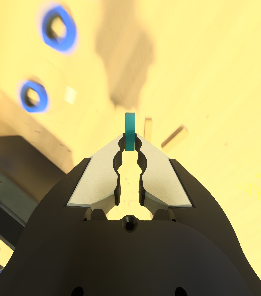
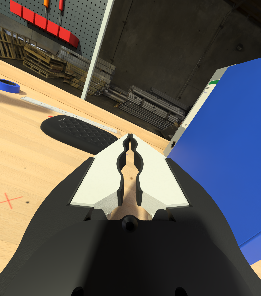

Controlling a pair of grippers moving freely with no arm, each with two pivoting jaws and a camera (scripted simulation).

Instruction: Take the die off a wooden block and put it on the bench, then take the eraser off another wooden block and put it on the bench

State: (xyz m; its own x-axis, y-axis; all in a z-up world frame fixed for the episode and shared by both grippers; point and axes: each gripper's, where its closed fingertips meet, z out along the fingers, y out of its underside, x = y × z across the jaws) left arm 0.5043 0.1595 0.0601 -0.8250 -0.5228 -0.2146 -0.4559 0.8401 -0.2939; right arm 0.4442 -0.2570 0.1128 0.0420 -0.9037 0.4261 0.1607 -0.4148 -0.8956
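Observation:
In the left wrist view my left gripper [image 1: 129, 136] is shut on a teal eraser [image 1: 130, 122], held upright between the fingertips above the pale wooden bench [image 1: 206, 80]. Two small wooden blocks [image 1: 148, 128] [image 1: 174, 136] lie on the bench just right of the fingertips, with nothing on them. A small pale cube [image 1: 69, 95], which may be the die, sits on the bench at the left; it is blurred. In the right wrist view my right gripper [image 2: 129, 135] is shut and empty, low over the bench [image 2: 22, 160].
Two blue tape rolls [image 1: 59, 28] [image 1: 33, 96] lie on the bench at the left. A dark box [image 1: 14, 160] is at the lower left. The right wrist view shows a black wrist rest [image 2: 78, 133], a ruler [image 2: 69, 112], a tape roll [image 2: 6, 85] and a blue binder [image 2: 230, 144] close on the right.

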